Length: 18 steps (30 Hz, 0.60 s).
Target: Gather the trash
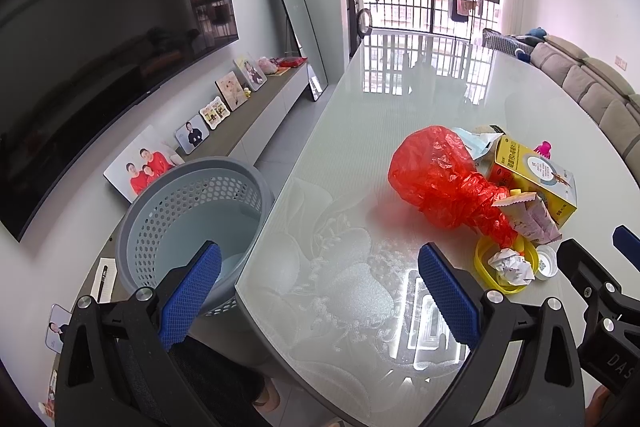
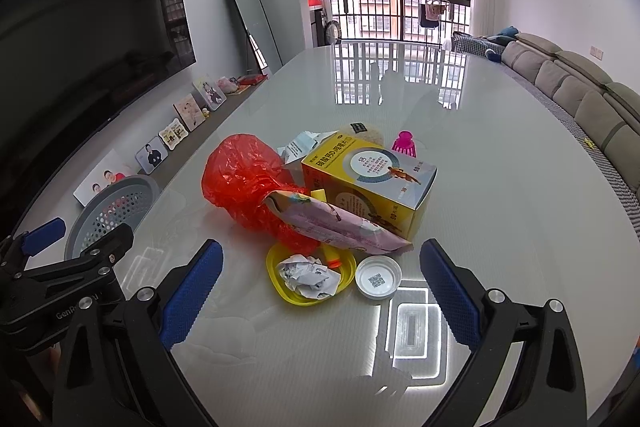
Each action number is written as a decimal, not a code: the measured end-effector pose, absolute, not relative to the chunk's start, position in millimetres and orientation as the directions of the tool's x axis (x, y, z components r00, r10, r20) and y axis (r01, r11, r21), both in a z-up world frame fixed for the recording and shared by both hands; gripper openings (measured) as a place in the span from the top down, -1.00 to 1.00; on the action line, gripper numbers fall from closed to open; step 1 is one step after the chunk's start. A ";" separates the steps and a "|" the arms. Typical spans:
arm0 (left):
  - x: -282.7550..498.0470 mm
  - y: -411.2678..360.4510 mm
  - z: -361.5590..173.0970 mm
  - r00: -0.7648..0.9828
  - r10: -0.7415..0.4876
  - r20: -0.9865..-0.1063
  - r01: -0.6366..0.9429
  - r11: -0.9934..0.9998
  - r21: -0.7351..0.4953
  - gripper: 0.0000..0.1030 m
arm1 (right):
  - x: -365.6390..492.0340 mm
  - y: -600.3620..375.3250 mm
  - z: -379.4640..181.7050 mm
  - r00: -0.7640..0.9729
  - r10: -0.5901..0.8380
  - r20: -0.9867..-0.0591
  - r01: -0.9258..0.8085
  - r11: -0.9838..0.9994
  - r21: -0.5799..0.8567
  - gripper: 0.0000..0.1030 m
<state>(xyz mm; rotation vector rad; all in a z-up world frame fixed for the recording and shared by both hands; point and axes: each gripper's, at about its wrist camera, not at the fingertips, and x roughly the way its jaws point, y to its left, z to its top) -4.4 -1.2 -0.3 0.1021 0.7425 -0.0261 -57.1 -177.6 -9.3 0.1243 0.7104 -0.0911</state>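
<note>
A pile of trash lies on the glass table: a red plastic bag, a yellow box, a pink wrapper, a yellow lid holding crumpled paper, and a white cap. The bag, the box and the crumpled paper also show in the left wrist view. A grey perforated basket stands beside the table's left edge. My left gripper is open and empty over the table's near left edge. My right gripper is open and empty just short of the pile.
A TV cabinet with photo frames runs along the left wall under a large TV. A mirror leans on the wall. A sofa runs along the right. A pink object sits behind the box.
</note>
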 end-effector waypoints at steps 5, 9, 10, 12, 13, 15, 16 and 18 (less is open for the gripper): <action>-4.3 -1.1 -0.2 0.737 0.013 -0.676 0.060 0.995 0.084 -0.88 | -56.5 -177.9 -10.0 0.755 -0.041 -0.655 0.125 0.989 0.083 -0.84; -4.2 -1.1 -0.1 0.736 0.013 -0.677 0.060 0.995 0.083 -0.88 | -56.1 -177.6 -10.3 0.753 -0.039 -0.656 0.125 0.988 0.085 -0.83; -4.1 -1.1 -0.1 0.736 0.013 -0.676 0.059 0.995 0.084 -0.88 | -56.2 -177.8 -10.4 0.753 -0.039 -0.656 0.125 0.989 0.085 -0.83; -4.2 -1.0 -0.3 0.737 0.013 -0.676 0.059 0.995 0.084 -0.88 | -55.7 -178.5 -11.3 0.754 -0.038 -0.656 0.124 0.989 0.085 -0.84; -4.0 -1.0 -0.1 0.736 0.013 -0.676 0.060 0.995 0.083 -0.88 | -55.8 -179.2 -11.5 0.754 -0.038 -0.656 0.123 0.989 0.085 -0.84; -4.0 -1.0 -0.3 0.736 0.013 -0.677 0.059 0.995 0.083 -0.88 | -55.5 -179.3 -11.8 0.754 -0.038 -0.656 0.123 0.989 0.085 -0.83; -3.6 -1.1 -0.9 0.736 0.013 -0.677 0.059 0.995 0.083 -0.88 | -55.4 -179.5 -11.9 0.754 -0.037 -0.655 0.123 0.989 0.085 -0.84; -3.6 -1.1 -0.7 0.736 0.013 -0.677 0.059 0.995 0.084 -0.88 | -55.3 -179.4 -12.0 0.754 -0.038 -0.656 0.125 0.988 0.086 -0.84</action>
